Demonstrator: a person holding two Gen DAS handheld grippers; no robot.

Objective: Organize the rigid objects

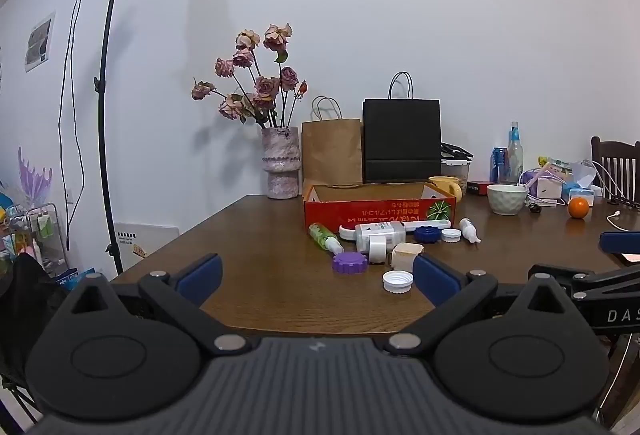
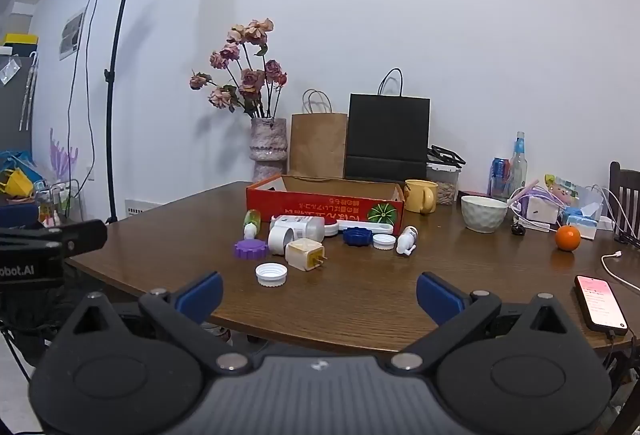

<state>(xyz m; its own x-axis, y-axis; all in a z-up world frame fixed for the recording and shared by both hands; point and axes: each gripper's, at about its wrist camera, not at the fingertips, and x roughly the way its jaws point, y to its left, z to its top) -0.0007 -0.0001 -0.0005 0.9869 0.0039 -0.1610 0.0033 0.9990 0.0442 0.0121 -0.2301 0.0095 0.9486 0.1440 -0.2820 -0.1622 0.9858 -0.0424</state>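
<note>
green bottle (image 2: pixel 252 222) leftmost, then purple cap (image 2: pixel 251 249), white cap (image 2: pixel 271 273), charger plug (image 2: pixel 305 254), blue cap (image 2: pixel 357 236), small white bottle (image 2: pixel 407 239); all on the wooden table (image 2: pixel 380 299) before the red box (image 2: pixel 324 203); light, stiff, probably slick plastic; pinch caps across rims, plug by flat sides, off its prongs; left gripper (image 1: pixel 318 281) and right gripper (image 2: pixel 319 295) both spread wide, holding nothing.
</note>
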